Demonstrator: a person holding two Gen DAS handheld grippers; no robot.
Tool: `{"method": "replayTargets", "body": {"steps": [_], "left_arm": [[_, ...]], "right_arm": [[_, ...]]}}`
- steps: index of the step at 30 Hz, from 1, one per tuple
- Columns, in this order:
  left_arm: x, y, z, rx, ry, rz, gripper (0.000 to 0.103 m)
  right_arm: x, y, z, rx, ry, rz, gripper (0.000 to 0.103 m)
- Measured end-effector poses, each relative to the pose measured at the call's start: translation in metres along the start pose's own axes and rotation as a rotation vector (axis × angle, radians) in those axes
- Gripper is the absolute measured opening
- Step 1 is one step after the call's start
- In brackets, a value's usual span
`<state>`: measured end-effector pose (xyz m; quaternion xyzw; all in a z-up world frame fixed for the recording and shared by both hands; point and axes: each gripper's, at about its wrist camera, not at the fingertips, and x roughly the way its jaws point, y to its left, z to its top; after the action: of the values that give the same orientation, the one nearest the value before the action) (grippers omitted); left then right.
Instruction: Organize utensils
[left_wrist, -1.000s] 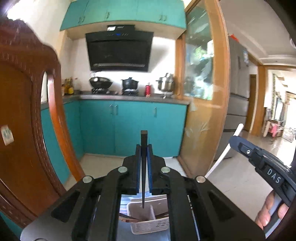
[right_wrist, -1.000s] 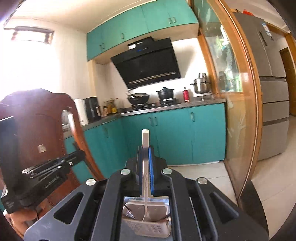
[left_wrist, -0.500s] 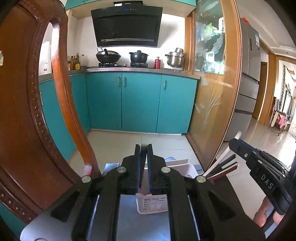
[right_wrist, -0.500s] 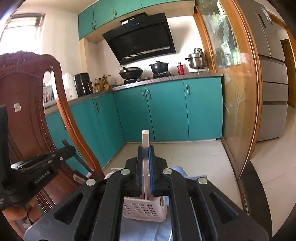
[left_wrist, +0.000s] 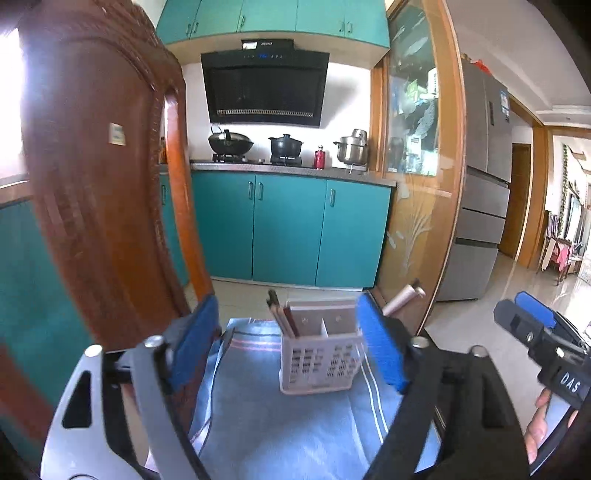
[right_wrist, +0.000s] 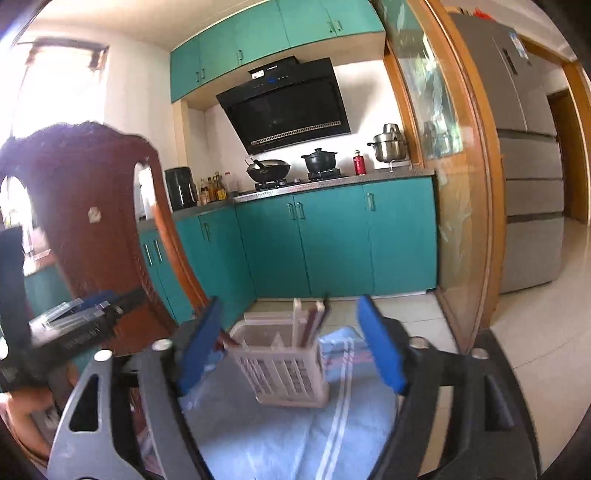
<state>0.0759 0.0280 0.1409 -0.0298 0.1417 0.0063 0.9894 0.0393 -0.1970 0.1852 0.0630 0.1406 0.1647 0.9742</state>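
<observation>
A white slotted basket (left_wrist: 317, 363) (right_wrist: 286, 365) stands on a blue striped cloth (left_wrist: 295, 424). Dark chopsticks (left_wrist: 280, 317) lean in its left compartment. In the right wrist view a white utensil (right_wrist: 296, 317) and brown sticks (right_wrist: 317, 318) stand in the basket. A pale handle (left_wrist: 402, 300) leans out past its right side. My left gripper (left_wrist: 287, 301) has its jaws opening, wide apart, with nothing between the blue pads (left_wrist: 195, 343). My right gripper (right_wrist: 290, 302) is opening the same way, also with nothing in it. Each one shows at the edge of the other's view, the right gripper (left_wrist: 517, 314) and the left gripper (right_wrist: 110, 302).
A carved wooden chair back (left_wrist: 103, 184) (right_wrist: 92, 192) rises close on the left. Teal kitchen cabinets (left_wrist: 288, 229) and a stove with pots lie beyond. A wood-framed glass partition (left_wrist: 417, 184) and a fridge (left_wrist: 484, 184) stand to the right. A hand (left_wrist: 537, 424) holds the right gripper.
Both grippers went from shut to wide open. The dark chopstick left the left gripper and the white utensil left the right one. Both grippers drew back from the basket.
</observation>
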Motion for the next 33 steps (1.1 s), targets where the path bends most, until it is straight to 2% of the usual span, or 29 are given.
{"method": "replayTargets", "body": {"steps": [6, 9, 16, 23, 33], "left_arm": [[-0.063, -0.016, -0.038, 0.059, 0.003, 0.008, 0.096], [-0.089, -0.021, -0.059, 0.075, 0.023, 0.006, 0.100], [-0.128, -0.023, -0.100, 0.057, 0.101, -0.019, 0.100], [-0.157, -0.027, -0.110, 0.099, 0.084, -0.010, 0.100], [-0.162, -0.013, -0.111, 0.076, 0.079, -0.003, 0.100]], "right_arm": [[-0.056, 0.010, -0.037, -0.039, 0.041, -0.085, 0.100], [-0.078, 0.019, -0.056, -0.078, 0.079, -0.139, 0.100], [-0.124, 0.040, -0.089, -0.137, 0.103, -0.133, 0.100], [-0.141, 0.055, -0.098, -0.187, 0.115, -0.132, 0.100], [-0.149, 0.068, -0.097, -0.215, 0.098, -0.152, 0.100]]}}
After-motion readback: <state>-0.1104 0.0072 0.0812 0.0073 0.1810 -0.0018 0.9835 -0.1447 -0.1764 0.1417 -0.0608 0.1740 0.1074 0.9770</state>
